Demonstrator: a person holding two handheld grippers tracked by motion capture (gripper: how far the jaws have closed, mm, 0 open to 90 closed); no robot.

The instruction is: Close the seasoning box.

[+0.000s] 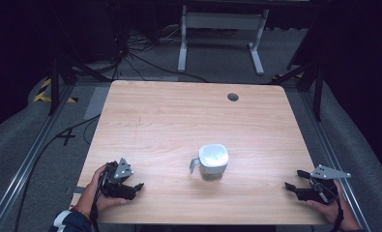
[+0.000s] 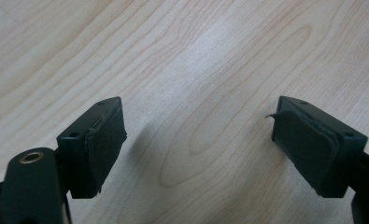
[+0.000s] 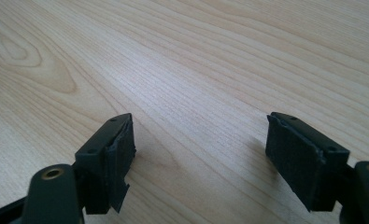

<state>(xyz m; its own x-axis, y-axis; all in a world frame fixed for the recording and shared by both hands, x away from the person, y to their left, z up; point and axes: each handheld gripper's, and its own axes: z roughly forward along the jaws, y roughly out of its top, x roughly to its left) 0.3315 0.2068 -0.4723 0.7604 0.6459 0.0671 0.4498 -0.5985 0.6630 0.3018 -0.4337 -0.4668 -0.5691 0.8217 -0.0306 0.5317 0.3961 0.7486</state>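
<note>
A white mug [image 1: 213, 161] with a grey handle on its left stands upright on the wooden table [image 1: 179, 121], near the middle of the front half. My left gripper [image 1: 135, 188] rests low at the front left, held by a hand, open and holding nothing. In the left gripper view its jaws stand wide apart over bare wood, midpoint [image 2: 198, 140]. My right gripper [image 1: 292, 181] sits at the front right corner, open, pointing left toward the mug. The right gripper view shows its jaws spread over bare wood, midpoint [image 3: 201, 154].
A round cable hole [image 1: 232, 97] lies near the table's far right. Behind the table stand a white frame [image 1: 222, 34] and cables on the floor. Dark stands flank both sides.
</note>
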